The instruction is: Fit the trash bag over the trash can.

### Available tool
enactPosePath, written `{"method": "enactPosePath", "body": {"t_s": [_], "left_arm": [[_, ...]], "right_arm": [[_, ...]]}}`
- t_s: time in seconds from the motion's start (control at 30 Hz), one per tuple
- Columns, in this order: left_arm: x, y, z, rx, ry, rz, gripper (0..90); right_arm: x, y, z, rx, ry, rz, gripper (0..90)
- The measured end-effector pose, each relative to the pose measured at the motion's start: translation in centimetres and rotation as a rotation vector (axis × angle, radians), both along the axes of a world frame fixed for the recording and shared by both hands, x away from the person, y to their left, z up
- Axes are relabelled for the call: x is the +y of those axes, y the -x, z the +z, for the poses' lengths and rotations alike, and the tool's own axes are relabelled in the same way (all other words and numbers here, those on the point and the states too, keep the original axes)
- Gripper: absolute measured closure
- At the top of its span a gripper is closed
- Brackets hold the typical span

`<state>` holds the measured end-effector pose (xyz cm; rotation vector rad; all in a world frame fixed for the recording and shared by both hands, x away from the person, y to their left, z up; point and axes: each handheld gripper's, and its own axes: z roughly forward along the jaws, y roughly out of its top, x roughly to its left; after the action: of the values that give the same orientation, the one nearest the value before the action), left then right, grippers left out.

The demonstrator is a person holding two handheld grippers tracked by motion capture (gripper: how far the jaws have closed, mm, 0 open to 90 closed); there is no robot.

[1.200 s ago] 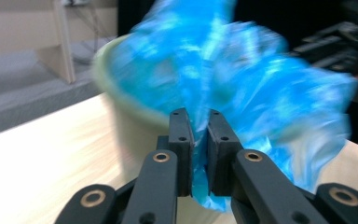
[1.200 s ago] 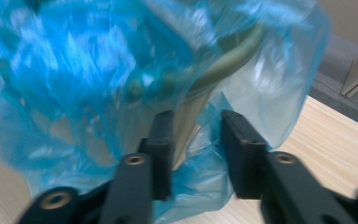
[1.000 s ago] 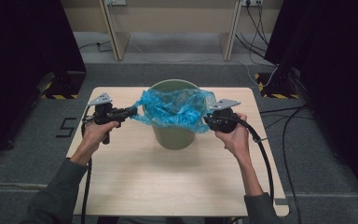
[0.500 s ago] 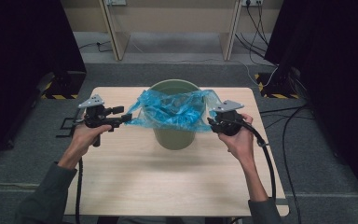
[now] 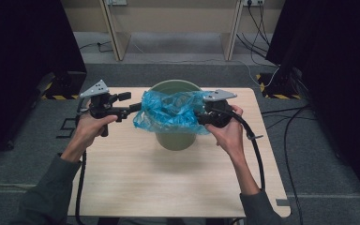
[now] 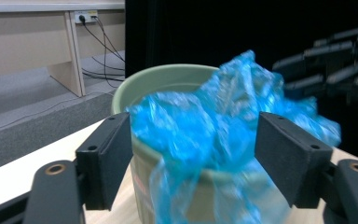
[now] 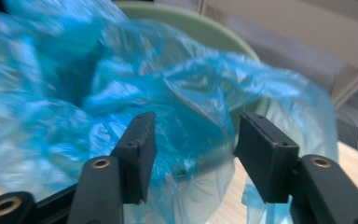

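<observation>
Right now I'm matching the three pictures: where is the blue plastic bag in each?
High view: blue plastic bag at centre, draped over the green bin.
Left gripper view: centre, spilling over the bin's front.
Right gripper view: across the left and centre.
Shared landmark: the bin's pale green rim.

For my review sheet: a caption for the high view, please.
Both tools, left tool and right tool, open beside a blue bag draped over a green bin.

bin [image 5: 176, 140] mid-table, bare wood around
</observation>
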<state>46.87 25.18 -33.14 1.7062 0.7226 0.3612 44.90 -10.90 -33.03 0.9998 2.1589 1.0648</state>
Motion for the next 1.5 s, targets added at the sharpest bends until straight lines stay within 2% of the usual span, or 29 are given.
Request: {"method": "enactPosePath", "body": {"t_s": [0.1,0.2,0.3,0.37,0.5,0.57,0.63,0.7,0.77,0.93,1.0,1.03,1.17,1.27,1.33,1.37,1.43,1.47,1.5], "left_arm": [[-0.3,-0.7,0.1,0.012,0.009,0.013,26.5],[-0.5,-0.8,0.3,0.011,0.006,0.006,26.5],[-0.8,-0.8,0.5,0.014,0.01,0.001,25.8],[-1.2,-0.9,0.8,0.008,0.008,-0.011,25.7],[-2.8,-1.3,1.0,0.026,-0.004,-0.046,25.7],[-3.6,-1.5,0.8,0.027,0.002,-0.058,26.4],[-4.0,-1.8,0.5,0.037,0.0,-0.069,29.5],[-4.5,-2.0,0.3,0.048,-0.008,-0.082,32.8],[-5.0,-2.2,0.0,0.058,-0.018,-0.096,33.8],[-6.0,-2.3,-0.1,0.089,-0.056,-0.135,39.0],[-6.4,-2.5,-0.1,0.098,-0.054,-0.153,44.9],[-6.7,-2.6,-0.2,0.112,-0.05,-0.172,51.1],[-7.7,-3.0,-0.4,0.12,-0.065,-0.189,55.1],[-8.4,-3.3,-0.1,0.127,-0.078,-0.172,50.1],[-9.0,-3.5,-0.1,0.134,-0.111,-0.158,47.1],[-9.2,-3.6,-0.1,0.13,-0.141,-0.155,49.6],[-9.6,-3.8,-0.1,0.097,-0.194,-0.137,62.2],[-9.5,-4.0,-0.1,0.089,-0.193,-0.133,72.8],[-9.4,-4.2,0.0,0.085,-0.178,-0.124,79.4]], "right_arm": [[-0.4,-1.1,-0.5,0.017,-0.012,-0.031,54.9],[-1.1,-2.3,-0.6,0.006,-0.038,-0.051,57.9],[-1.7,-3.8,-0.9,0.002,-0.041,-0.052,60.1],[-1.8,-5.0,-1.1,0.009,-0.049,-0.032,60.3],[-1.7,-6.9,-0.9,0.017,-0.047,-0.007,57.4],[-1.7,-7.2,-0.6,0.009,-0.04,-0.003,51.3],[-1.6,-6.5,0.1,-0.002,-0.042,-0.03,42.5],[-1.5,-5.2,0.8,-0.026,-0.035,-0.052,38.3],[-1.4,-3.6,1.6,-0.048,-0.048,-0.061,35.6],[-0.5,0.2,2.5,-0.072,-0.078,-0.014,34.3],[0.0,1.4,2.2,-0.071,-0.082,0.015,34.3],[0.6,2.3,1.4,-0.051,-0.088,0.053,34.3],[1.1,2.9,0.5,-0.034,-0.078,0.079,35.1],[1.2,2.8,-0.1,-0.01,-0.059,0.078,37.3],[1.0,2.5,-0.4,-0.001,-0.053,0.077,39.8],[0.9,2.4,-0.5,0.005,-0.074,0.078,42.4],[0.6,2.2,-0.4,0.014,-0.08,0.081,46.0],[0.5,2.1,-0.4,0.012,-0.076,0.079,47.0],[0.4,2.1,-0.4,0.012,-0.079,0.078,48.0]]}}
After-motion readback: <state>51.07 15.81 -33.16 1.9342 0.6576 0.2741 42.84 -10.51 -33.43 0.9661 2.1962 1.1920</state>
